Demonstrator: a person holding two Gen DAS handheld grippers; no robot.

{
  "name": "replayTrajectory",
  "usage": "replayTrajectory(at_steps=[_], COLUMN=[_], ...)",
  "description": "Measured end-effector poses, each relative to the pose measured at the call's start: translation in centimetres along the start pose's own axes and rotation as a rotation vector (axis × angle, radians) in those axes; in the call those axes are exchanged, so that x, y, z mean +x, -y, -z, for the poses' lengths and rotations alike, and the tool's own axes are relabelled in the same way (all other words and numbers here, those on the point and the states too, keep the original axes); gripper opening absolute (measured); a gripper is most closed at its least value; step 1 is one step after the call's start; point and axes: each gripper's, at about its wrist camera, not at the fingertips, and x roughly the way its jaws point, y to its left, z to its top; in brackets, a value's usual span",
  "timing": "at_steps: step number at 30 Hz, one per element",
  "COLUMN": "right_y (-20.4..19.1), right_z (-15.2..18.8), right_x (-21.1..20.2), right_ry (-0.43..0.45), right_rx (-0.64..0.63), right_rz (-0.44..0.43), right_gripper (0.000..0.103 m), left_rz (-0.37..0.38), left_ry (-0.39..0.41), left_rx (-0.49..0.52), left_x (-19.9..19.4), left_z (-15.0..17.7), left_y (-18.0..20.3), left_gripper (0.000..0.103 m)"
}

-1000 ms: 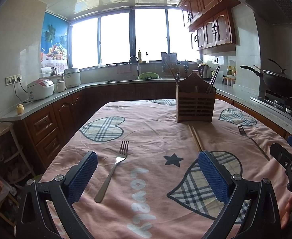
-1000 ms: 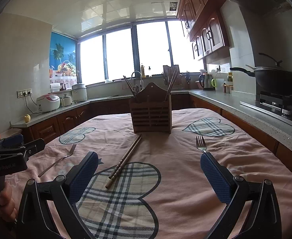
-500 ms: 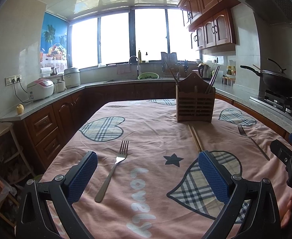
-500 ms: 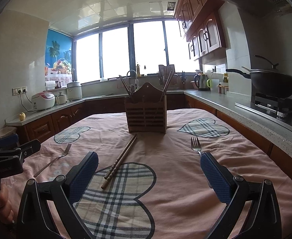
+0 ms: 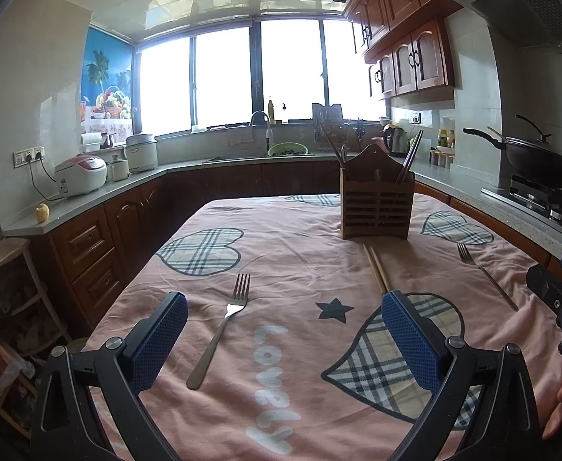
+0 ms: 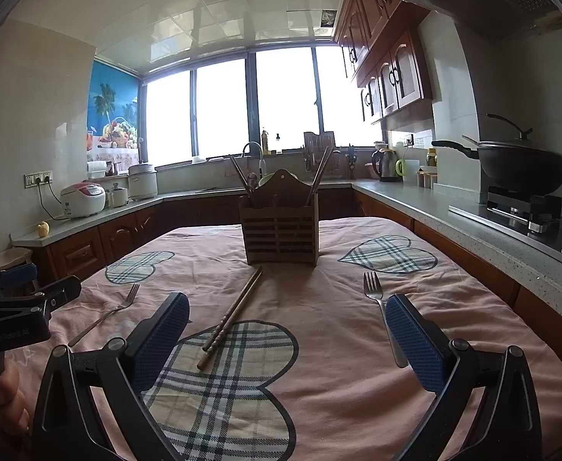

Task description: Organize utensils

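Observation:
A brown slatted utensil holder (image 5: 376,207) stands mid-table with chopsticks sticking out; it also shows in the right wrist view (image 6: 281,233). A pair of chopsticks (image 6: 230,313) lies in front of it, also in the left wrist view (image 5: 375,267). A left fork (image 5: 221,332) lies just ahead of my left gripper (image 5: 283,340), which is open and empty. A right fork (image 6: 381,317) lies by the right finger of my right gripper (image 6: 288,340), which is open and empty. The left fork also shows in the right wrist view (image 6: 106,314), the right fork in the left wrist view (image 5: 486,274).
The table has a pink cloth (image 5: 281,253) with plaid hearts. Kitchen counters (image 6: 469,215) run along the left, back and right. A black wok (image 6: 519,165) sits on a stove at right. A rice cooker (image 5: 80,175) stands at left.
The right gripper's view has drifted slightly right and closer to the table, so the right fork sits nearer its right finger. The left gripper has barely moved.

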Motion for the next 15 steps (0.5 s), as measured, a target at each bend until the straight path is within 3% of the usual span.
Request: replayTrajectory(at_steps=[15], right_y=[-0.49], right_z=[-0.41], right_x=[-0.51], right_ry=[0.013], right_rx=[-0.01], right_rz=[-0.002], right_gripper=[0.103], left_rz=[0.007], left_ry=[-0.003], left_rx=[-0.006], left_x=[-0.07], left_z=[0.01], left_y=[-0.21], left_gripper=[0.102])
